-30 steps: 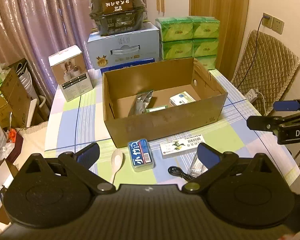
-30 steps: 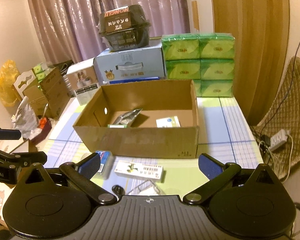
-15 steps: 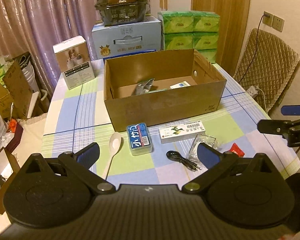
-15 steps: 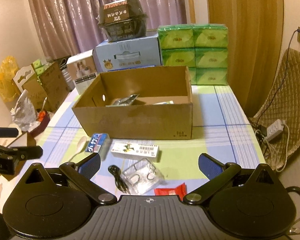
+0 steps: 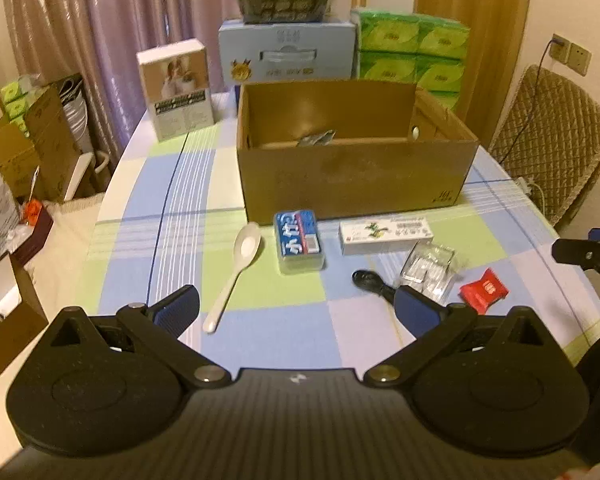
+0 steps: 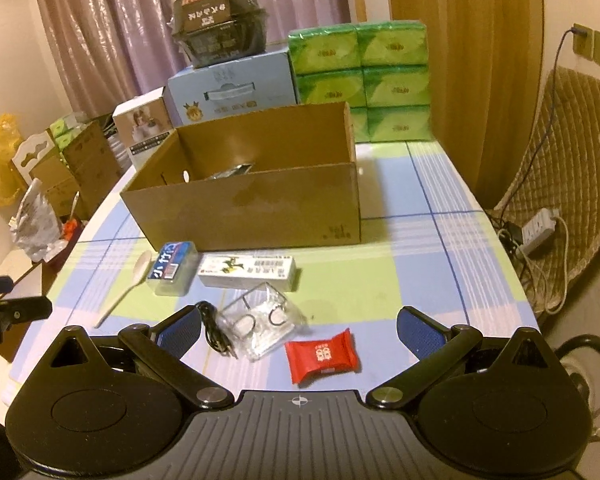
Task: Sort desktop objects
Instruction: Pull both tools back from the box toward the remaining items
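Note:
An open cardboard box [image 5: 356,184] [image 6: 252,208] stands mid-table with a few packets inside. In front of it lie a white spoon [image 5: 236,272] [image 6: 128,284], a blue-labelled clear case [image 5: 298,240] [image 6: 172,266], a long white carton [image 5: 386,234] [image 6: 248,272], a black cable [image 5: 370,282] [image 6: 214,330], a clear plastic pack [image 5: 430,268] [image 6: 260,324] and a red sachet [image 5: 483,290] [image 6: 322,356]. My left gripper [image 5: 296,312] hangs open over the near edge, empty. My right gripper [image 6: 298,330] is open too, above the clear pack and sachet.
Behind the box stand a white product box [image 5: 176,88], a light-blue carton [image 5: 288,54] topped by a black container [image 6: 220,24], and green tissue packs [image 6: 364,80]. A quilted chair [image 5: 556,148] and a power strip [image 6: 538,230] are on the right. Cardboard boxes [image 5: 32,148] sit left.
Both grippers have pulled back and lowered toward the near table edge. The cable, clear pack and red sachet have come into full view. Both stay open and empty.

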`<state>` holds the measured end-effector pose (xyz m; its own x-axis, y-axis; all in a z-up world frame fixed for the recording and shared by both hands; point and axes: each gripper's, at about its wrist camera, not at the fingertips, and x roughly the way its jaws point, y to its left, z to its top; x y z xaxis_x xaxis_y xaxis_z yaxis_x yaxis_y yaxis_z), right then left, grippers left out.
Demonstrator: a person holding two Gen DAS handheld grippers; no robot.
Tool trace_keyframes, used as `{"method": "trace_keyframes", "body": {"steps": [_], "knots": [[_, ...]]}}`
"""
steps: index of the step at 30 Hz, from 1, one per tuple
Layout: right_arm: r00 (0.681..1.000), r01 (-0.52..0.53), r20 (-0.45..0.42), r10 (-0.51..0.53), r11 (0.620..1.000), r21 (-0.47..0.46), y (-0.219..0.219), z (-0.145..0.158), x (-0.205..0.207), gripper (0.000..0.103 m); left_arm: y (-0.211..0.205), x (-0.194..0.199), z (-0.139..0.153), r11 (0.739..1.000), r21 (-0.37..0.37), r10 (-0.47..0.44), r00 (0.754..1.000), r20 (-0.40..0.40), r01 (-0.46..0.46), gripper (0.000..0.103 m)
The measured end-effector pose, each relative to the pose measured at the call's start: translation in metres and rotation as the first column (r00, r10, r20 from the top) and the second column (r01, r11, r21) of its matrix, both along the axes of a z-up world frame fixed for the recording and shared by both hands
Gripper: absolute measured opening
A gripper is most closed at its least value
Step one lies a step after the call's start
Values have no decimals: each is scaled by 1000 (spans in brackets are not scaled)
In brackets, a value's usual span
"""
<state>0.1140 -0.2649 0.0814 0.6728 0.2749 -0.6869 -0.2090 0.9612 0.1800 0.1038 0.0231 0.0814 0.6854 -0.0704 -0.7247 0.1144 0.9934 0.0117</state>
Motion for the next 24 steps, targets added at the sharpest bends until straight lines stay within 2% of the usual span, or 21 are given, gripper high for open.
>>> {"method": "trace_keyframes", "body": {"steps": [9, 24], "knots": [[999, 16, -43, -16, 1000, 6, -8, -29, -4, 101, -13, 0, -36, 999, 30, -10, 997, -75, 12, 102], [995, 13, -97, -16, 999, -35, -15, -87, 8, 101, -49, 21, -85, 998, -30, -54, 991, -126, 50, 102]]}}
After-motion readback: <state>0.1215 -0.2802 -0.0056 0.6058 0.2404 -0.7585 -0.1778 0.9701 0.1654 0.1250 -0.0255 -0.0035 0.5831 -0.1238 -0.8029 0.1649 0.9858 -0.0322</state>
